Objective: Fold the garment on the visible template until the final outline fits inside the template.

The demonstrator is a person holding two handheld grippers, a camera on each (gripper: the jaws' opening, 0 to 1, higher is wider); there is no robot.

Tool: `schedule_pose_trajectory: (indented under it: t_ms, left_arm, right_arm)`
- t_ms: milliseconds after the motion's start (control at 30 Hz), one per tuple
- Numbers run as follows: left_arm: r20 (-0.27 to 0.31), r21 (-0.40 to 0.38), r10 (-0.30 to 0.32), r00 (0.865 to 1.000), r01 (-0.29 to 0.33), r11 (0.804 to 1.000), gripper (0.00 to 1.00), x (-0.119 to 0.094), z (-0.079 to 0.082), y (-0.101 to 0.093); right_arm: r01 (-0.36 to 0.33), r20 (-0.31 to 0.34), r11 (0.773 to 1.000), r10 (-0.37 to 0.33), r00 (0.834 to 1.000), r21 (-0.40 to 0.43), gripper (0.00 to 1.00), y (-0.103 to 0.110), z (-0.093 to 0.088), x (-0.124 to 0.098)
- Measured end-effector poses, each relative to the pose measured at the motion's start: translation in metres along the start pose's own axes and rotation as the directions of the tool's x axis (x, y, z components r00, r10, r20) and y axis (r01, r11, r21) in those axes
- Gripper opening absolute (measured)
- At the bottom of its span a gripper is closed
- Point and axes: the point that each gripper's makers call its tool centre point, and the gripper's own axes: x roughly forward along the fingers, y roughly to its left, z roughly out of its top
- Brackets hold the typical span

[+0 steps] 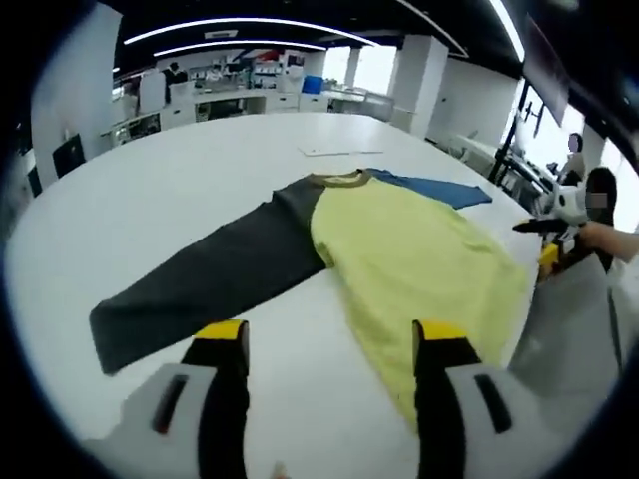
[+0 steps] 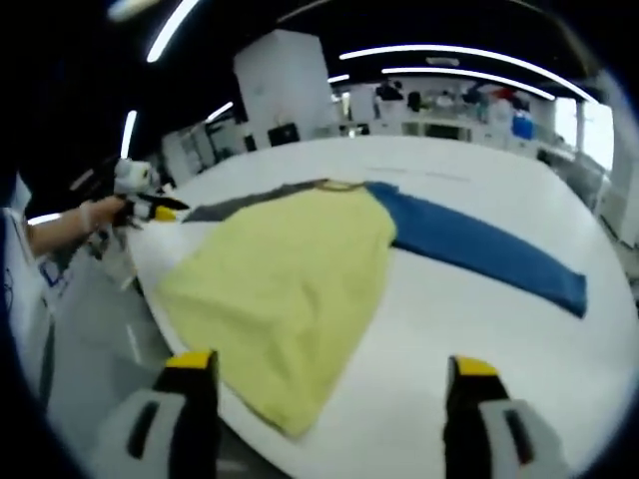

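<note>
Folding not begun, I judge: shirt (image 1: 399, 249) lies flat on desk (image 1: 150, 190) ahead of both tools. My left tool (image 1: 329, 349) and right tool (image 2: 334, 384) hang released, empty. Next: grab the dark sleeve (image 1: 200, 284), fold inward.

The garment (image 1: 409, 249) has a plain pale-yellow body, one dark charcoal sleeve (image 1: 200, 284), one blue sleeve (image 2: 489, 249) and an olive-tan collar band (image 1: 341, 180). The worktop (image 1: 150, 190) is plain white. Each gripper (image 1: 329, 389) (image 2: 329, 399) has black jaws with yellow tips and white-grey housings.
</note>
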Motion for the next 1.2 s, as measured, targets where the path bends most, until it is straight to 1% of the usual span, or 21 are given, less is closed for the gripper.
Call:
schedule_pose_trajectory:
  t_ms: [67, 133, 167, 267, 333, 433, 500, 533, 600, 633, 667, 700, 733, 767, 833, 933, 967, 1000, 1033, 1100, 1200]
  left_arm:
    - [-0.008, 0.008, 0.007, 1.0, -0.007, 1.0, 0.6, 0.007, 0.005, 0.012]
    - [-0.023, 0.03, 0.034, 0.999, -0.033, 0.999, 0.57, 0.015, 0.006, 0.024]
    - [-0.02, 0.041, 0.05, 0.999, -0.049, 0.998, 0.56, 0.018, 0.008, 0.024]
    - [-0.038, 0.052, 0.078, 0.996, -0.076, 0.996, 0.51, 0.036, 0.01, 0.039]
    - [-0.051, 0.064, 0.111, 0.993, -0.107, 0.992, 0.49, 0.047, 0.008, 0.055]
    - [-0.071, 0.074, 0.138, 0.988, -0.133, 0.988, 0.46, 0.061, 0.006, 0.075]
    - [-0.074, 0.069, 0.153, 0.985, -0.148, 0.987, 0.43, 0.067, 0.006, 0.08]
    - [-0.084, 0.063, 0.163, 0.983, -0.158, 0.985, 0.39, 0.069, 0.005, 0.084]
    - [-0.097, 0.051, 0.162, 0.982, -0.158, 0.986, 0.36, 0.073, 0.003, 0.085]
    - [-0.1, 0.05, 0.162, 0.982, -0.158, 0.986, 0.35, 0.086, 0.003, 0.096]
    - [-0.103, 0.058, 0.164, 0.981, -0.158, 0.986, 0.35, 0.088, 0.003, 0.096]
    - [-0.109, 0.064, 0.162, 0.981, -0.155, 0.986, 0.34, 0.092, 0.002, 0.104]
    - [-0.115, 0.064, 0.161, 0.98, -0.154, 0.986, 0.33, 0.094, 0.001, 0.105]
    - [-0.125, 0.059, 0.16, 0.979, -0.153, 0.986, 0.32, 0.088, -0.002, 0.1]
    - [-0.134, 0.05, 0.158, 0.978, -0.152, 0.987, 0.3, 0.087, -0.004, 0.098]
    - [-0.162, 0.061, 0.166, 0.973, -0.158, 0.986, 0.25, 0.085, -0.011, 0.097]
    - [-0.141, 0.028, 0.154, 0.978, -0.151, 0.988, 0.23, 0.088, -0.009, 0.096]
    - [-0.154, 0.019, 0.159, 0.975, -0.158, 0.987, 0.21, 0.087, -0.012, 0.099]
    - [-0.153, 0.023, 0.162, 0.975, -0.16, 0.987, 0.19, 0.087, -0.012, 0.1]
    - [-0.15, 0.021, 0.152, 0.977, -0.151, 0.988, 0.08, 0.087, -0.012, 0.098]
    - [-0.147, 0.022, 0.161, 0.976, -0.159, 0.987, 0.04, 0.088, -0.011, 0.098]
  right_arm:
    - [0.011, 0.003, 1.0, -0.011, 1.0, 0.002, 0.95, -0.007, 0.002, 0.0]
    - [0.022, 0.004, 1.0, -0.022, 1.0, 0.013, 0.94, -0.012, 0.002, 0.0]
    - [0.029, 0.008, 0.999, -0.029, 1.0, 0.017, 0.94, -0.014, 0.002, 0.0]
    - [0.037, 0.007, 0.999, -0.037, 0.999, 0.032, 0.93, -0.015, 0.001, 0.0]
    - [0.038, 0.004, 0.999, -0.039, 0.999, 0.037, 0.93, -0.014, 0.001, 0.0]
    - [0.043, -0.006, 0.998, -0.043, 0.999, 0.034, 0.92, -0.013, -0.001, 0.0]
    - [0.046, -0.011, 0.998, -0.046, 0.999, 0.03, 0.93, -0.014, -0.001, 0.0]
    - [0.049, -0.01, 0.998, -0.048, 0.999, 0.031, 0.92, -0.016, -0.001, 0.0]
    - [0.05, -0.009, 0.998, -0.049, 0.999, 0.041, 0.92, -0.017, -0.001, 0.0]
    - [0.051, -0.01, 0.998, -0.051, 0.999, 0.042, 0.92, -0.017, -0.001, 0.0]
    - [0.054, -0.01, 0.998, -0.054, 0.998, 0.041, 0.92, -0.016, -0.001, 0.0]
    - [0.055, -0.01, 0.998, -0.055, 0.998, 0.041, 0.92, -0.017, 0.0, 0.0]
    - [0.055, -0.007, 0.998, -0.055, 0.998, 0.044, 0.92, -0.017, 0.0, 0.001]
    - [0.055, -0.006, 0.997, -0.055, 0.998, 0.047, 0.92, -0.018, 0.001, 0.001]
    - [0.057, -0.006, 0.997, -0.056, 0.998, 0.049, 0.91, -0.019, 0.001, 0.001]
    - [0.059, -0.004, 0.997, -0.059, 0.998, 0.051, 0.91, -0.02, 0.001, 0.002]
    - [0.059, -0.005, 0.997, -0.059, 0.998, 0.052, 0.91, -0.02, 0.0, 0.002]
    - [0.059, -0.006, 0.997, -0.059, 0.998, 0.051, 0.91, -0.02, 0.0, 0.001]
    - [0.06, -0.006, 0.997, -0.059, 0.998, 0.052, 0.91, -0.02, 0.0, 0.002]
    - [0.058, -0.009, 0.997, -0.058, 0.998, 0.055, 0.91, -0.02, -0.001, 0.003]
    - [0.056, -0.013, 0.997, -0.056, 0.998, 0.054, 0.91, -0.018, -0.001, 0.004]
